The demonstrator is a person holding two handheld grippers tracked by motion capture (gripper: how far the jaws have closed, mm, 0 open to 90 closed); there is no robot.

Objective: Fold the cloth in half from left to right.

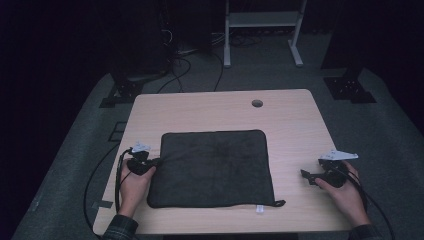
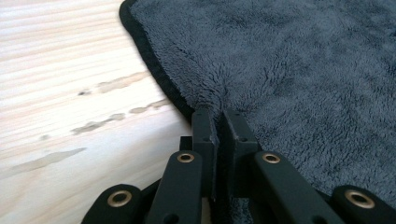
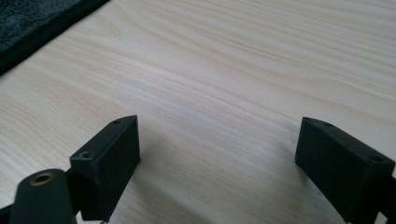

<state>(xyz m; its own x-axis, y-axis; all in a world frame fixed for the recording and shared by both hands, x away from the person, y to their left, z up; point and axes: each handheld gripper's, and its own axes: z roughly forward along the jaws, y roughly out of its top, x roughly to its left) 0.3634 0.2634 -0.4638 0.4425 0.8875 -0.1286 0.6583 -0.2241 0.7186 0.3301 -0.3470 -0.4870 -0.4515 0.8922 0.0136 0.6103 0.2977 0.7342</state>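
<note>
On the table (image 1: 295, 125), left gripper (image 2: 218, 122) pinches the towel (image 2: 299, 70) edge thinly, may slip; right gripper (image 3: 217, 154) gapes empty.

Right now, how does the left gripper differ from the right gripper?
The left gripper is shut on the edge of the dark towel; the right gripper is wide open, holding nothing. The left one sits at the towel's left edge; the right one is over the bare table. Both have black jaws.

towel (image 1: 212, 167): dark grey, black edging | table (image 1: 295, 125): pale wood grain | sleeve (image 1: 120, 227): plaid
</note>
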